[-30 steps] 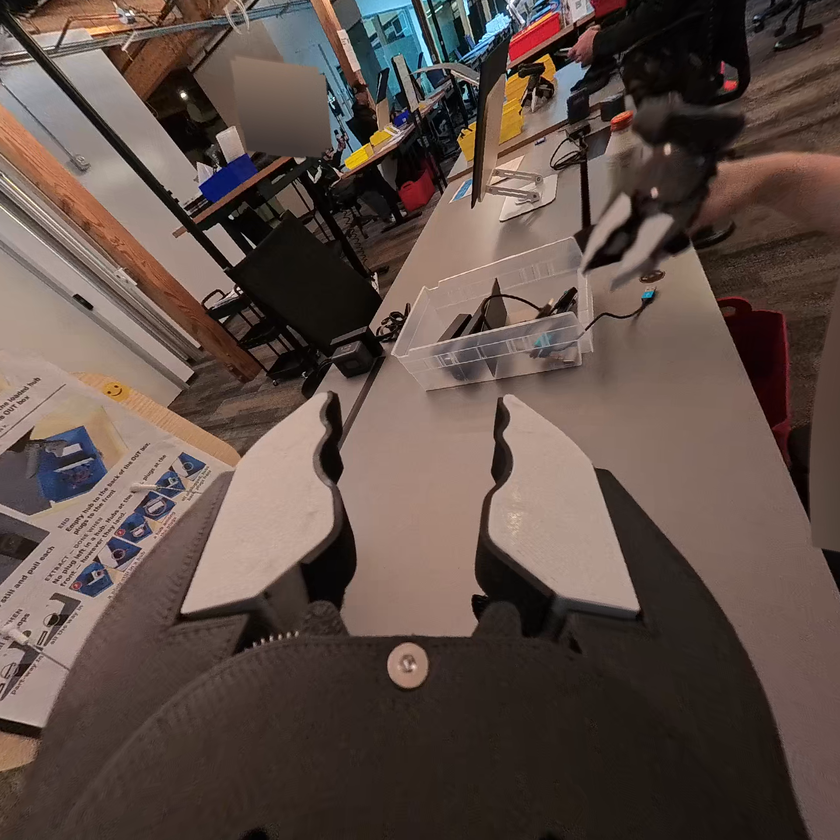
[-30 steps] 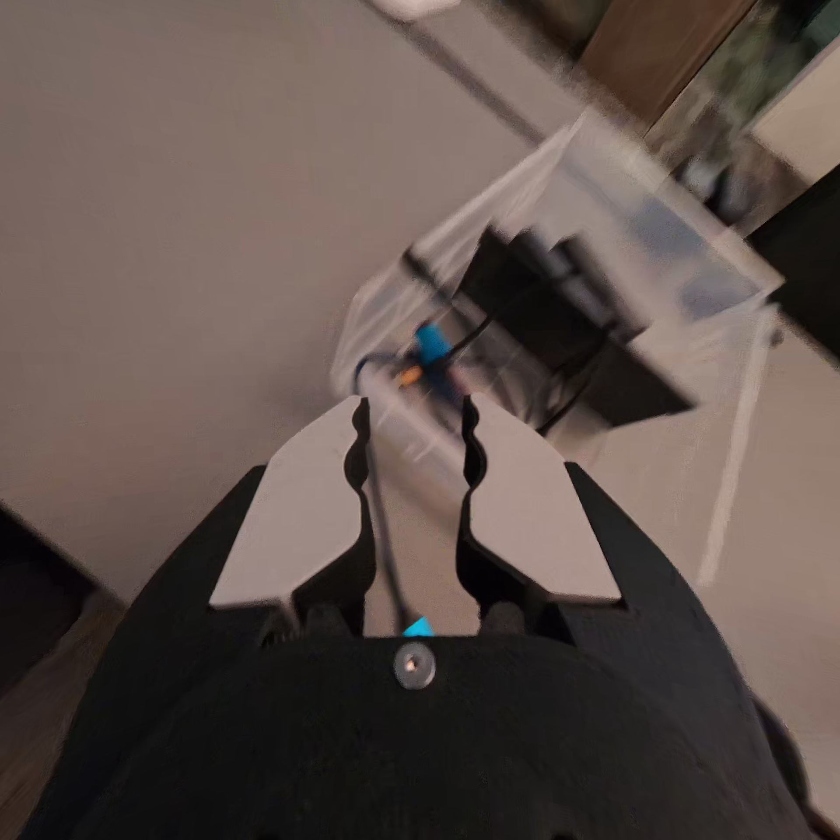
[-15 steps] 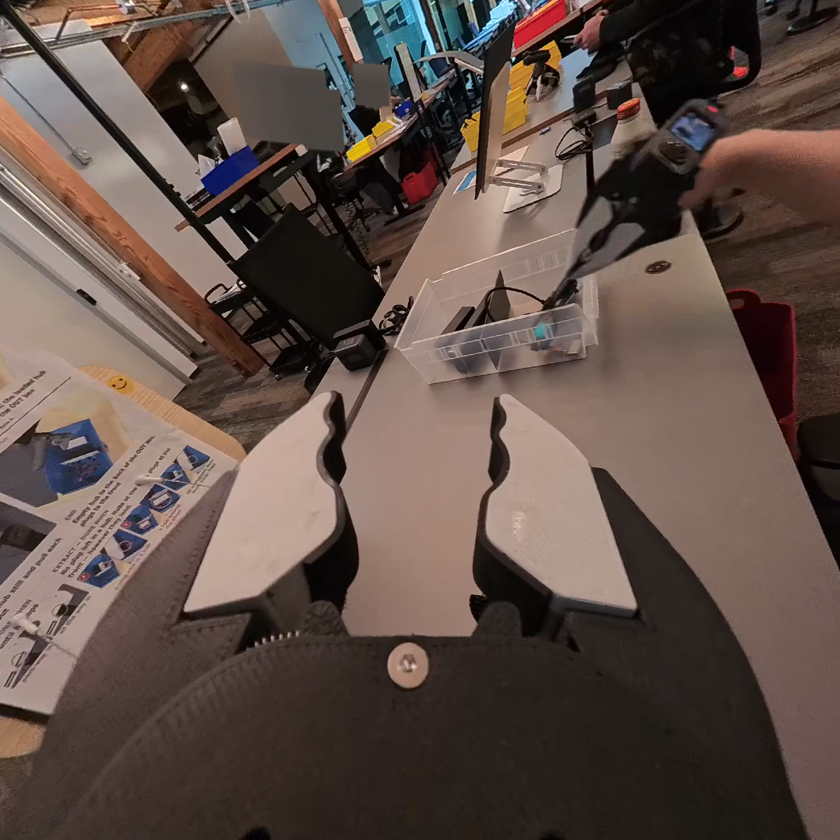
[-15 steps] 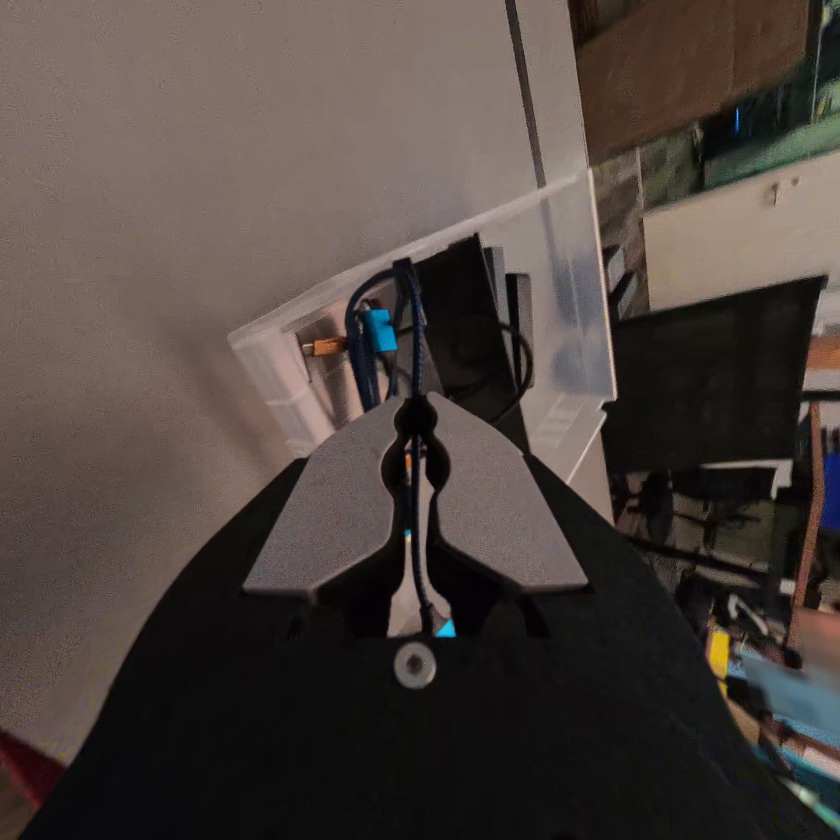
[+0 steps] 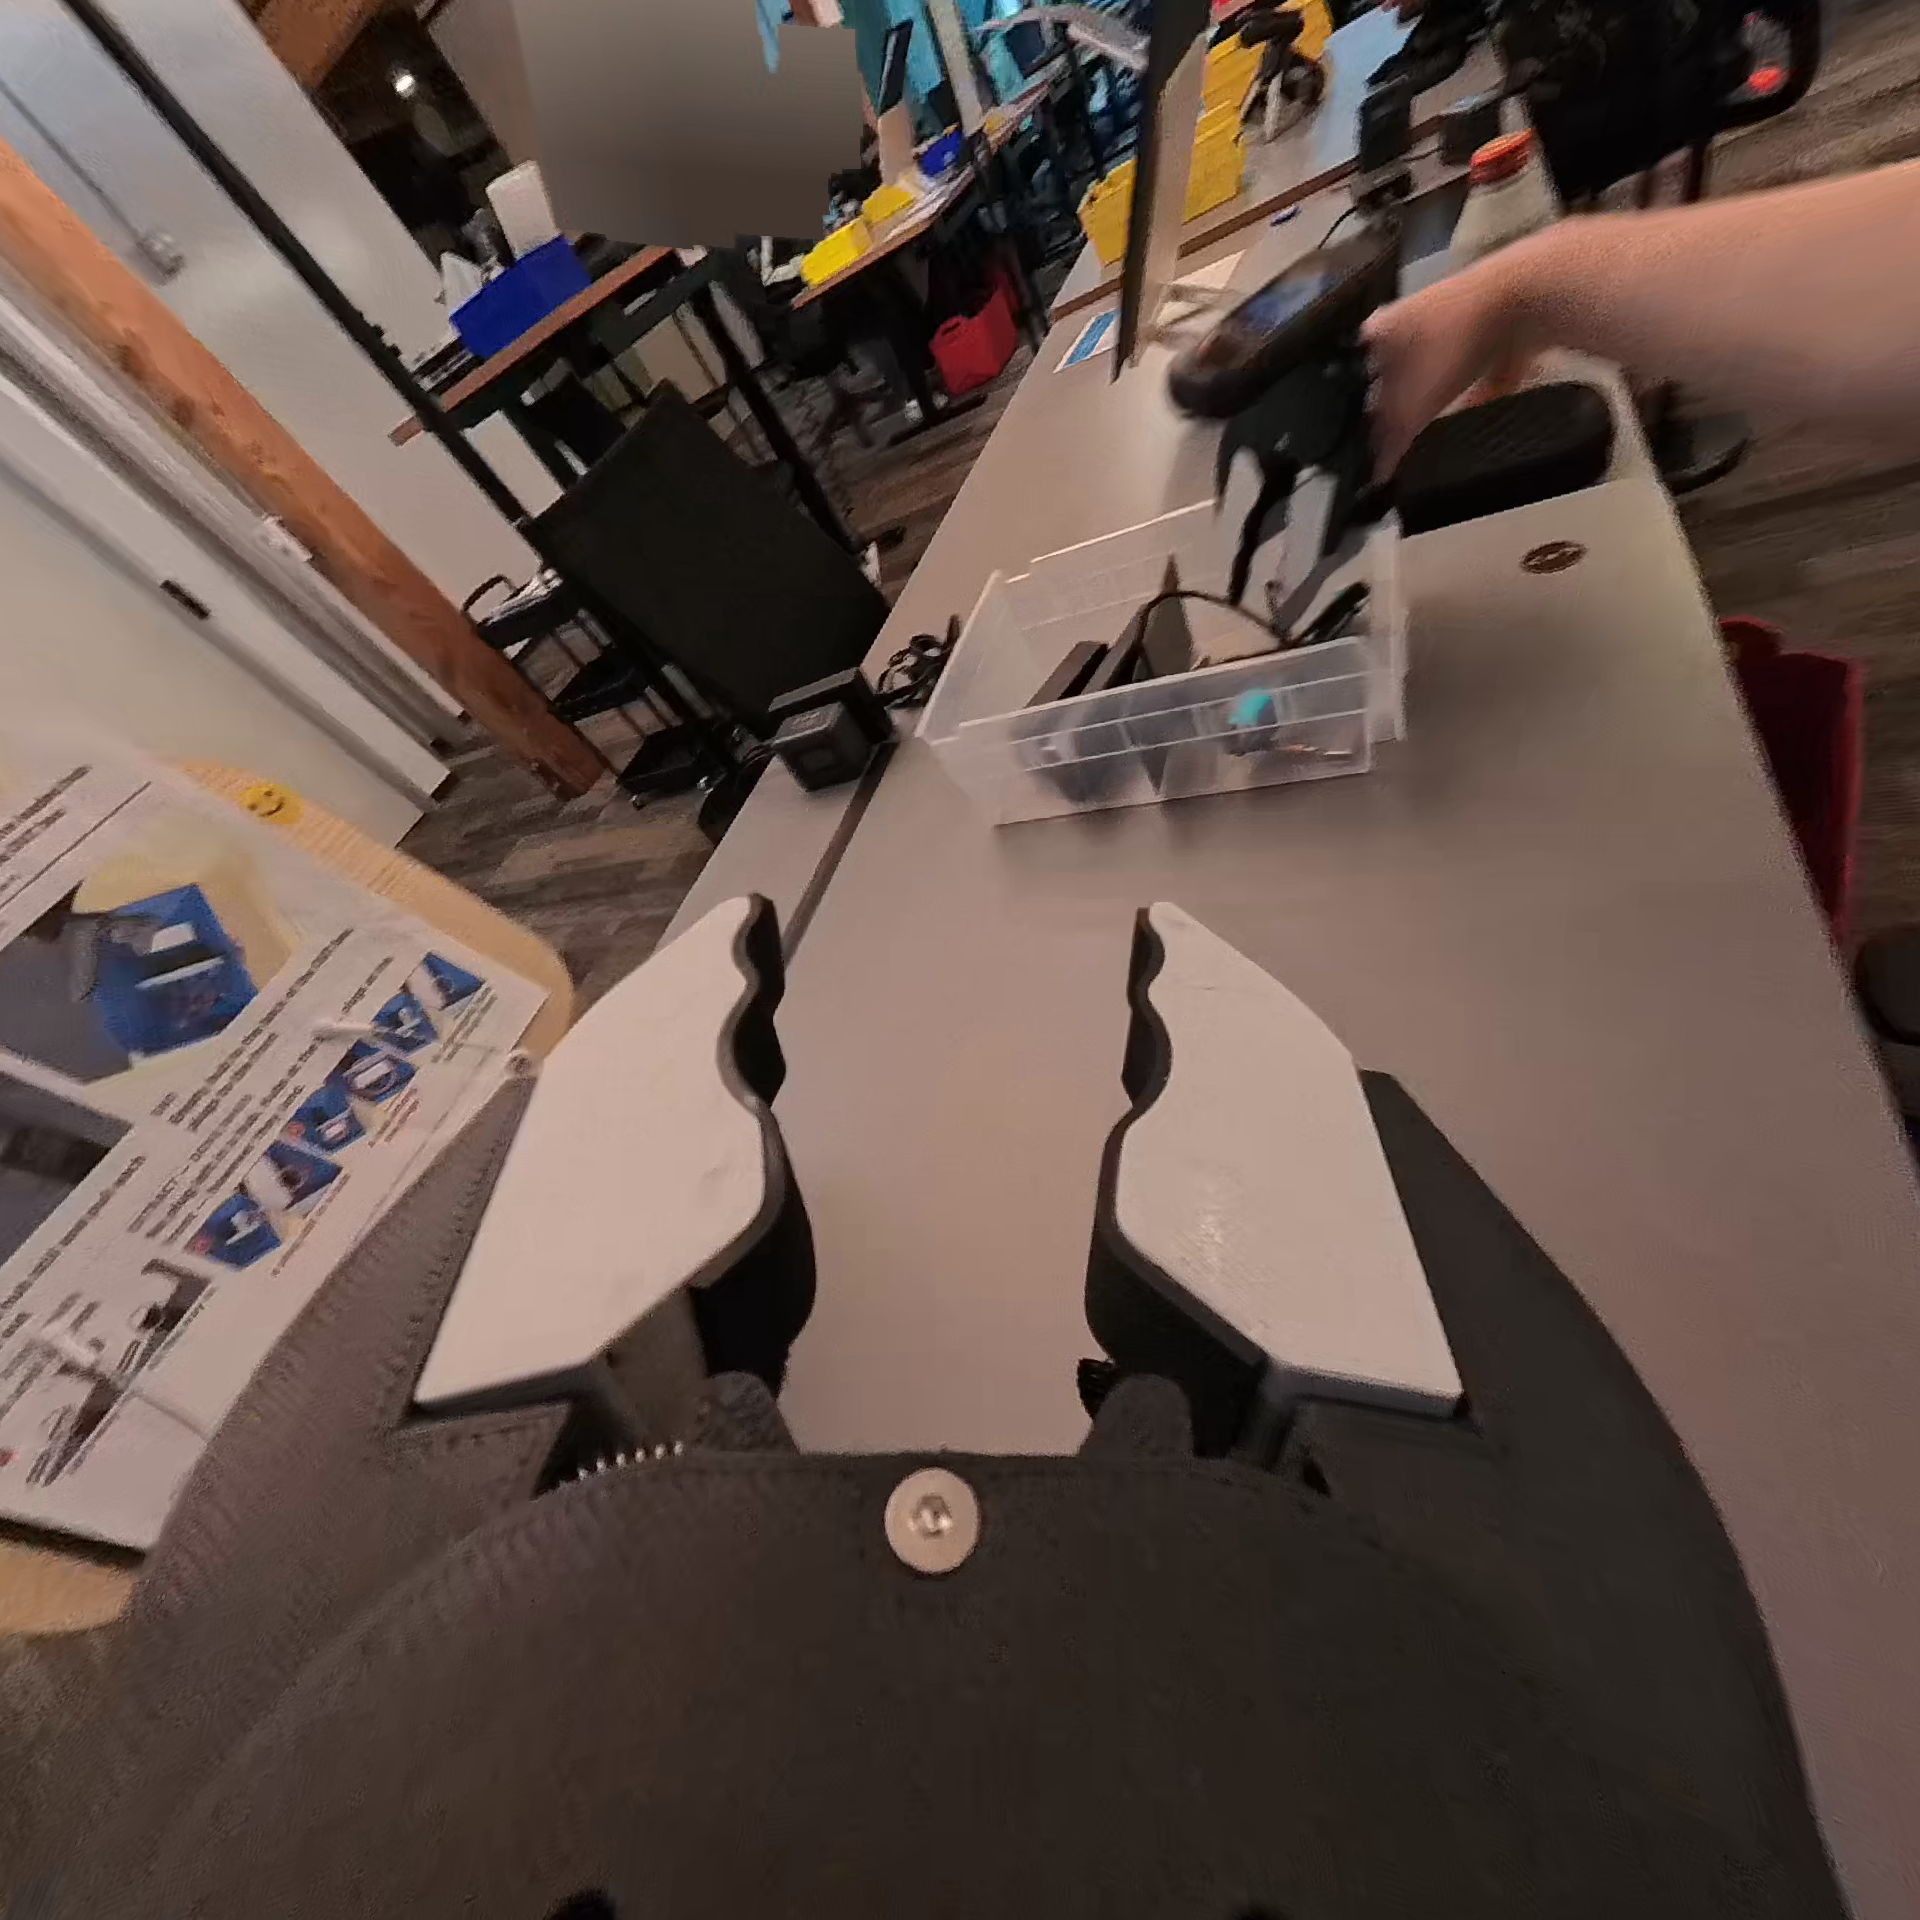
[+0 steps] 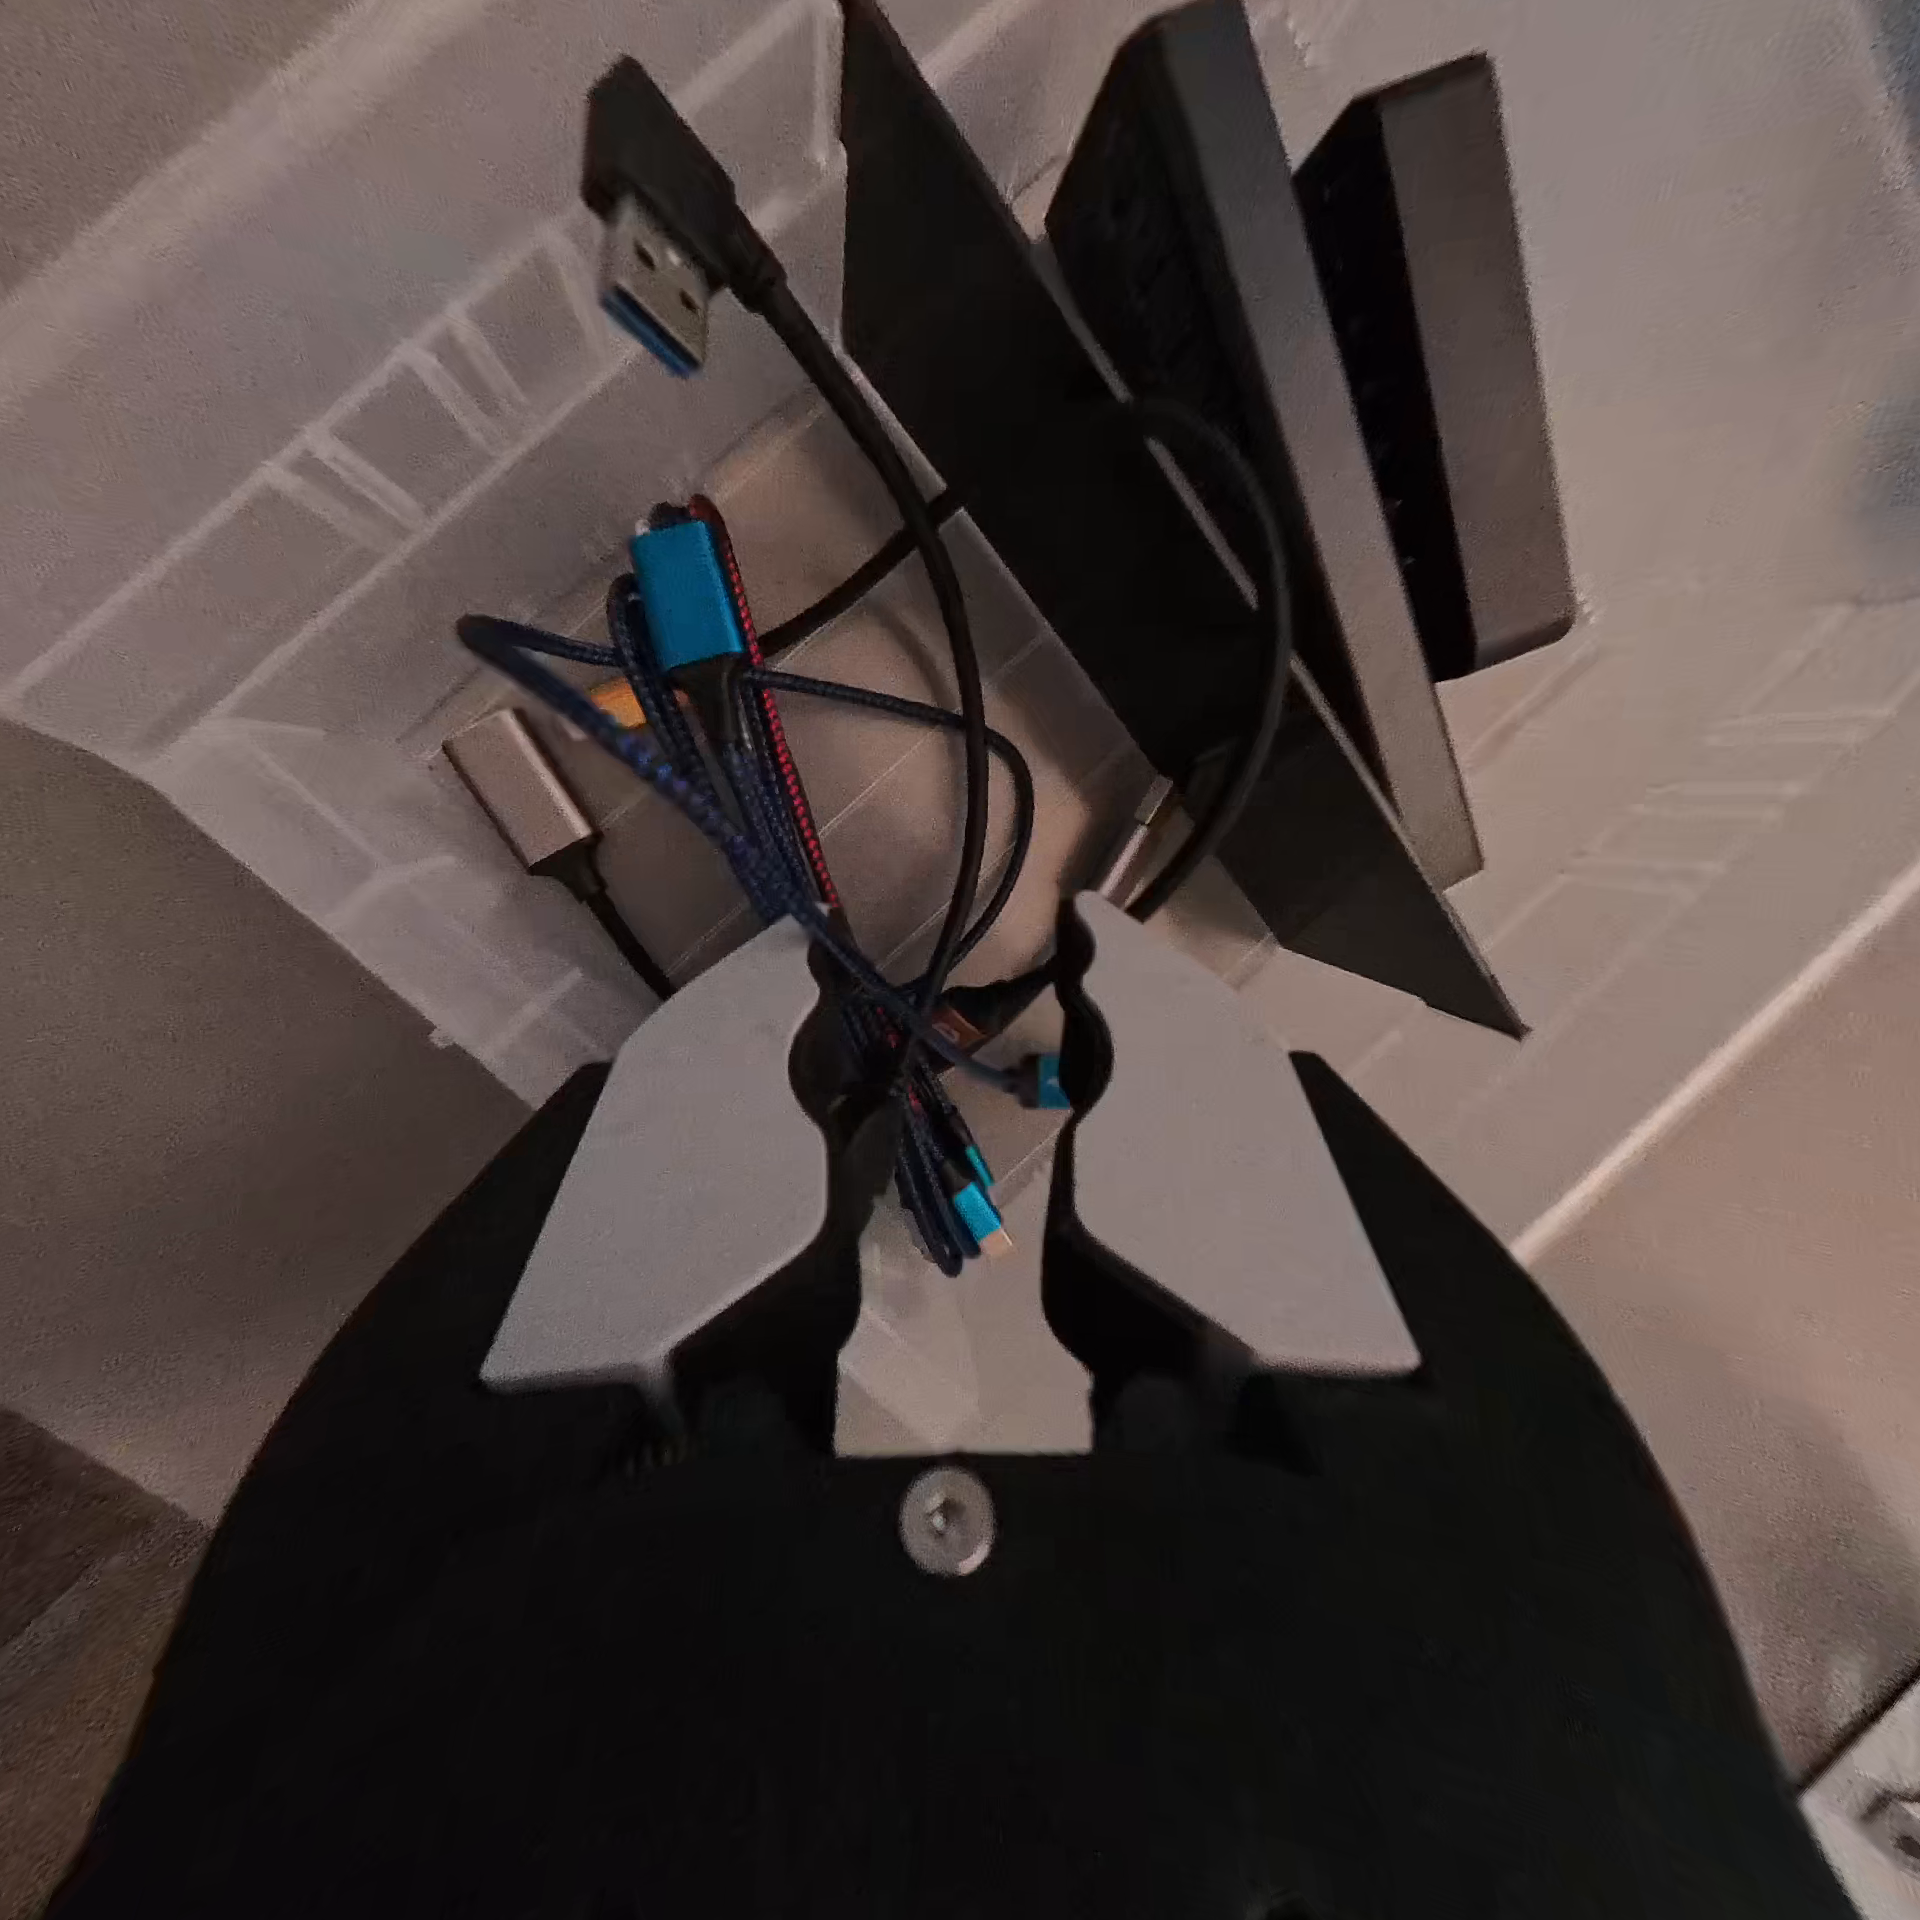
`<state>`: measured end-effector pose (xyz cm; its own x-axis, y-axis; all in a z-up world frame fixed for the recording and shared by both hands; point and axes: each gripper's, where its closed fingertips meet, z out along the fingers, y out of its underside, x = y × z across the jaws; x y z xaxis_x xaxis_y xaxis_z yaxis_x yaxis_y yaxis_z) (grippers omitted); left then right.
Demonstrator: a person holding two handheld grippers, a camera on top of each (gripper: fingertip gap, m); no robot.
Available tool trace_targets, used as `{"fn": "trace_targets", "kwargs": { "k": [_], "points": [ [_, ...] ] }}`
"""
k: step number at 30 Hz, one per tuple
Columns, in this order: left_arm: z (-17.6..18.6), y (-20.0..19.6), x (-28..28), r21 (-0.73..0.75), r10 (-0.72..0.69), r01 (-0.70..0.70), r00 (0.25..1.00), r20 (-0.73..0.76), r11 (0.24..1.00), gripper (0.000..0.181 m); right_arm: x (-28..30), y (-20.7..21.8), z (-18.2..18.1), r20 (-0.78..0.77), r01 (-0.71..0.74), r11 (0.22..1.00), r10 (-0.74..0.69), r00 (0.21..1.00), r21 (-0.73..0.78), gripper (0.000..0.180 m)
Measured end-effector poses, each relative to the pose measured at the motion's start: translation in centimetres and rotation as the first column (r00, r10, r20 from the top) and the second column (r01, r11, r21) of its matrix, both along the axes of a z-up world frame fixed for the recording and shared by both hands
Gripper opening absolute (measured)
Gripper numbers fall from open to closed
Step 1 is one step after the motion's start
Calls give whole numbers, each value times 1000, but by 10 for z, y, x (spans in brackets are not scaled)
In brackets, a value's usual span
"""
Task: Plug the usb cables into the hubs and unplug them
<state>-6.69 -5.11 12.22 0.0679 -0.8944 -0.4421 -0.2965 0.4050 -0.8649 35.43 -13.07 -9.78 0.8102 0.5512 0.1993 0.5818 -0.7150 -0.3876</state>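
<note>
A clear plastic bin [image 5: 1174, 717] stands on the grey table [image 5: 1455, 1039]. In the right wrist view the bin wall [image 6: 312, 416] holds dark hubs [image 6: 1299, 416] standing on edge and a tangle of cables: a black cable with a USB plug [image 6: 655, 270], a blue braided cable [image 6: 686, 613], a grey plug [image 6: 520, 790]. My right gripper [image 6: 940, 930] is open inside the bin's right end, with the blue cable bundle lying loose between its fingers. It also shows in the left wrist view [image 5: 1288, 488], held by a hand. My left gripper [image 5: 951, 925] is open and empty above the table, well short of the bin.
An illustrated instruction sheet [image 5: 208, 1091] lies at the left. A black chair [image 5: 707, 561] and a small black box [image 5: 831, 727] are off the table's left edge. A monitor [image 5: 1164, 156] stands behind the bin, a red bin [image 5: 1797, 748] on the right. Across from one pair of fingers to the other is roughly 50 centimetres.
My right gripper closed on the blue cable beside the bin, carried it into the bin, lowered and opened; the cable now lies loose. My left gripper stayed open and barely moved.
</note>
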Motion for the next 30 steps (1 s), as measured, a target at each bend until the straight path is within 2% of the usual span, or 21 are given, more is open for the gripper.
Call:
{"fn": "trace_targets", "kwargs": {
  "k": [3, 7, 9, 12, 14, 16, 18, 20, 27, 30],
  "points": [
    [-8, 36, -9, 60, 169, -166, 985, -45, 984, 63, -4, -8, 35, 8, 2, 998, -2, 1000, 67, 46],
    [-20, 83, -18, 89, 367, -361, 928, -68, 928, 64, -8, -28, 74, 43, 61, 994, -66, 997, 94, 54],
    [-26, 108, -21, 99, 463, -456, 884, -60, 884, 64, -9, -40, 85, 85, 87, 992, -94, 992, 91, 58],
    [-32, 141, -31, 174, 620, -606, 784, -37, 776, 63, -11, -46, 89, 142, 71, 990, -88, 986, 121, 56],
    [-36, 148, -29, 191, 636, -620, 771, -32, 761, 62, -3, -40, 87, 201, 57, 982, -93, 975, 178, 53],
    [-41, 148, -26, 179, 630, -614, 775, -47, 769, 61, 4, -41, 76, 209, 93, 982, -126, 970, 165, 52],
    [-41, 148, -27, 199, 638, -619, 768, -50, 760, 61, 0, -47, 63, 154, 120, 986, -137, 978, 120, 43],
    [-38, 150, -30, 243, 660, -633, 750, -40, 735, 61, -6, -53, 57, 107, 131, 984, -145, 984, 122, 43],
    [-36, 151, -31, 291, 684, -648, 729, -30, 704, 61, -6, -74, 57, 42, 188, 948, -206, 978, 257, 43],
    [-38, 150, -29, 296, 679, -640, 733, -43, 709, 61, -10, -82, 59, -32, 232, 920, -234, 972, 315, 43]
  ]
}}
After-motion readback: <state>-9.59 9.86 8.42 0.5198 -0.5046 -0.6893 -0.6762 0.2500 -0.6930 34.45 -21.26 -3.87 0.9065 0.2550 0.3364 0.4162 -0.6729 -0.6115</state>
